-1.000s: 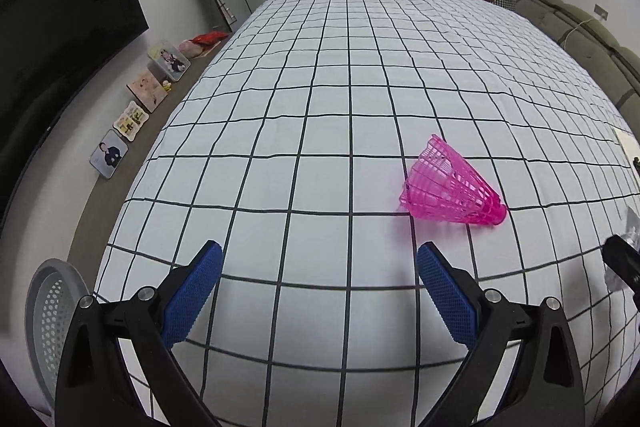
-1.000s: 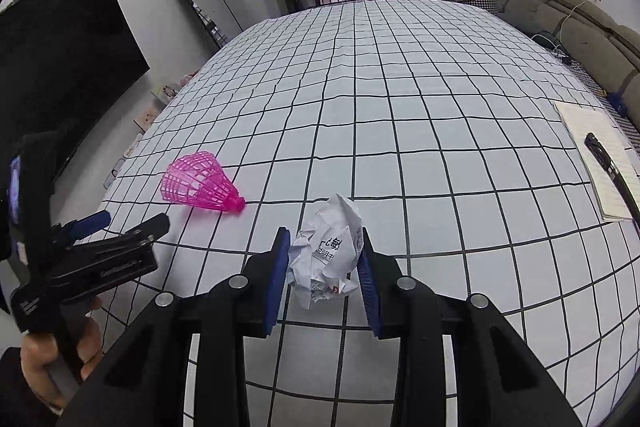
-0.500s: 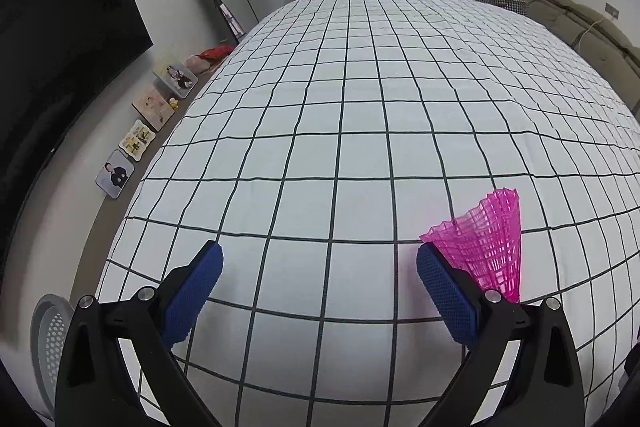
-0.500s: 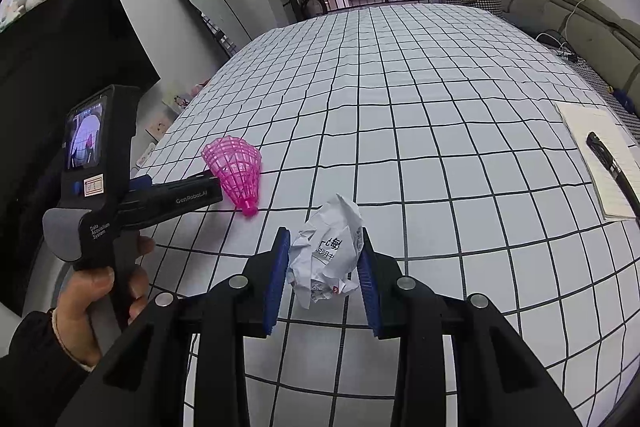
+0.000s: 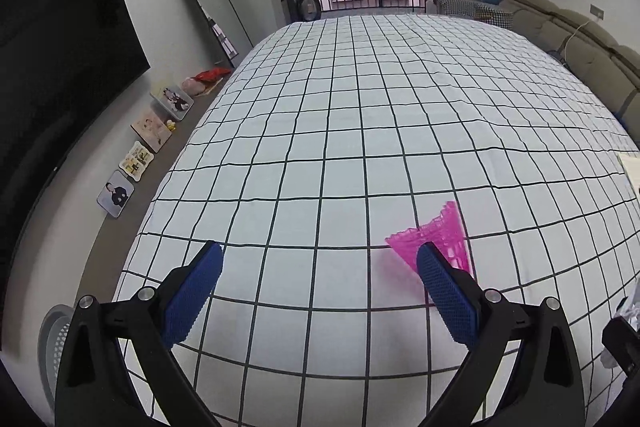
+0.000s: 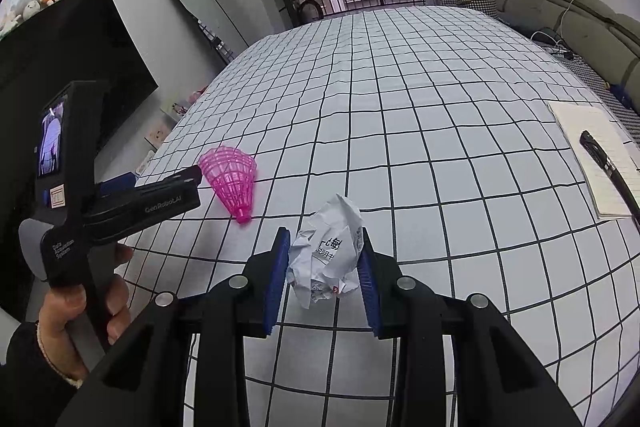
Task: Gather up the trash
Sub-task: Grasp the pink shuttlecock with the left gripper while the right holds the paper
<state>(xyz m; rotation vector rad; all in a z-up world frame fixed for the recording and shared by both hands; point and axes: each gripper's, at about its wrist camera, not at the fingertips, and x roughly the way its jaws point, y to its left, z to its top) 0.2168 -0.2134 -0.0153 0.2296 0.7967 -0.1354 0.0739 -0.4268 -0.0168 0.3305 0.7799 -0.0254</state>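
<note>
My right gripper (image 6: 323, 233) is shut on a crumpled white paper ball (image 6: 326, 255) with print on it, held just above the checked cloth (image 6: 400, 107). A pink plastic shuttlecock (image 6: 232, 179) lies to its left, nose toward me. My left gripper (image 5: 319, 249) stands wide open with nothing between its blue pads (image 5: 444, 287). The shuttlecock (image 5: 444, 231) sits just outside the right finger, partly hidden behind it. Whether that finger touches the skirt I cannot tell. A hand (image 6: 80, 311) holds the left gripper's handle.
An open notebook (image 6: 588, 139) with a black pen (image 6: 604, 163) lies at the cloth's right edge. A grey mesh basket (image 5: 56, 339) stands on the floor at the lower left. Pictures (image 5: 148, 125) line the left wall; a sofa (image 5: 580, 43) runs along the right.
The left gripper rose and closed in on the shuttlecock, still open. The shuttlecock turned from nose-right to nose toward me and shifted slightly. The right gripper kept still with the paper ball.
</note>
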